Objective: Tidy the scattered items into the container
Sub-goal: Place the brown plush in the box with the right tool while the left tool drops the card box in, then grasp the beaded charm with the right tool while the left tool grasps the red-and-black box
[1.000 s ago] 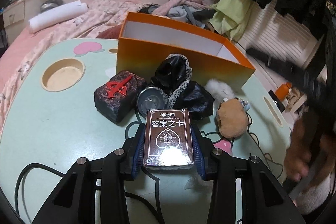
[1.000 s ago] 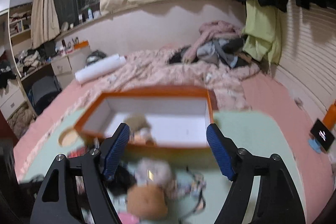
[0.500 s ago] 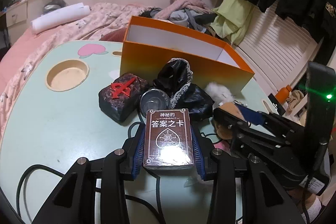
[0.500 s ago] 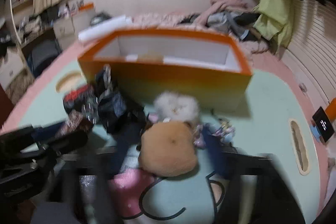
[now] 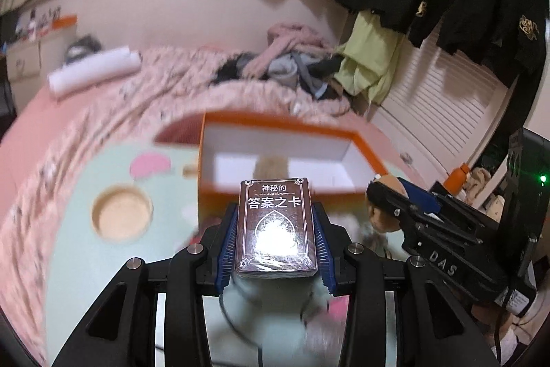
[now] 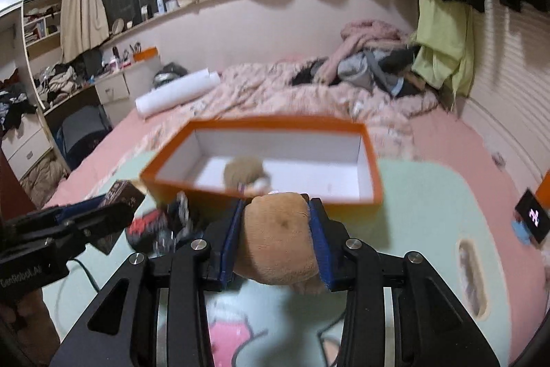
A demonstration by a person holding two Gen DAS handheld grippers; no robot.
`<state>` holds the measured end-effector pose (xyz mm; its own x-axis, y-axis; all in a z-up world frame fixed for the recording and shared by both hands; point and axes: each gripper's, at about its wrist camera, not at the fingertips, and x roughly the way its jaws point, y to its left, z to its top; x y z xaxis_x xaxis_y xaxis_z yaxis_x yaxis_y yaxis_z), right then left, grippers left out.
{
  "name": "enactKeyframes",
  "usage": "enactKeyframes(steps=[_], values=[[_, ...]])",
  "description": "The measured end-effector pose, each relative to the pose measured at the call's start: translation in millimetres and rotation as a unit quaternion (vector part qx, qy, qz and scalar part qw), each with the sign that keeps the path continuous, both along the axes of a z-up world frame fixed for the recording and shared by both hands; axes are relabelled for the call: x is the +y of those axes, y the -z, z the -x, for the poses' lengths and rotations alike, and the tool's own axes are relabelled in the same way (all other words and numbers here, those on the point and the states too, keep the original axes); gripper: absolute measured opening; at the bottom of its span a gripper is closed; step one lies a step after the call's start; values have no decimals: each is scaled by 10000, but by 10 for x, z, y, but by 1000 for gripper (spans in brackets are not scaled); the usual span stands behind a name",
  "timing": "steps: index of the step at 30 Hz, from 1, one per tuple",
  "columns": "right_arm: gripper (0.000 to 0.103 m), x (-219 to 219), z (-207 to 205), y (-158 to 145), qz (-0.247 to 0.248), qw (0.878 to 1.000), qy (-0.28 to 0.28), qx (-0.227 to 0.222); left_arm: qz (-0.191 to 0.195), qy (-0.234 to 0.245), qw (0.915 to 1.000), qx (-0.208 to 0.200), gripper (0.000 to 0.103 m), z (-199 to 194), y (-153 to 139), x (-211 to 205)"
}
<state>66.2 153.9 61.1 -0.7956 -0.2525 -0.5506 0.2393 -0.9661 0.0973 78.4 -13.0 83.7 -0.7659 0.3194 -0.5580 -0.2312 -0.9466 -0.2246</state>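
The left tongs (image 5: pixel 275 239) are clenched on the card deck (image 5: pixel 275 229), a stiff, light box wrapped in glossy film that looks slippery; the blue pads press its two long sides, which seems the surest hold, since its flat faces offer little purchase. The deck hangs just in front of the orange box (image 5: pixel 285 157), near its front wall and above the surface (image 5: pixel 68 263). The right tongs (image 6: pixel 276 241) grip the brown plush toy (image 6: pixel 278 243), soft and light, squeezed across its middle so the stuffing bulges past the pads; it also sits just short of the orange box's front wall. Another brownish soft item (image 6: pixel 245 172) lies inside the orange box.

Compared with half a second ago, both tongs have risen from the surface toward the orange box, the right one now closed on the plush toy it was only reaching for, while the left keeps its hold on the deck.
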Motion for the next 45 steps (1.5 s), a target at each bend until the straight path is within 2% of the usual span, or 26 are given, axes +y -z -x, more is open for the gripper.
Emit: enactKeyframes(steps=[6,10,12,14,17,18,23,29,33,35,41,45], values=[[40,-38,248,-252,-40,9992,17,403,-5,13,9998,198,39,409,-286,80],[40,-34,425,-352,7,9987,29,514,8,-8,9996,277,39,637,-358,100],[42,-34,508,-352,-1,9986,50,532,16,1,9999,145,40,768,-297,101],[48,-35,626,-300,0,9989,80,454,22,-22,9999,-154,46,916,-169,96],[69,15,783,-160,83,9997,166,154,-154,-102,9988,-464,56,1035,0,30],[72,41,826,-114,164,9997,198,48,-188,-119,9985,-509,57,1051,32,0],[72,108,883,-15,201,9994,259,-58,-179,-269,9980,-549,58,1074,108,-88],[72,130,870,-41,288,9992,259,-92,-182,-341,9975,-589,58,1054,144,-144],[72,176,775,-103,293,9992,273,-13,-22,-564,9977,-365,58,878,90,-327],[72,228,708,-136,316,9991,260,60,96,-538,9978,-387,58,769,114,-424],[72,463,426,-136,322,9989,311,115,611,-69,9933,-979,58,464,478,-465],[72,642,262,-14,324,9981,494,-165,1078,11,9878,-1124,58,428,705,-329]])
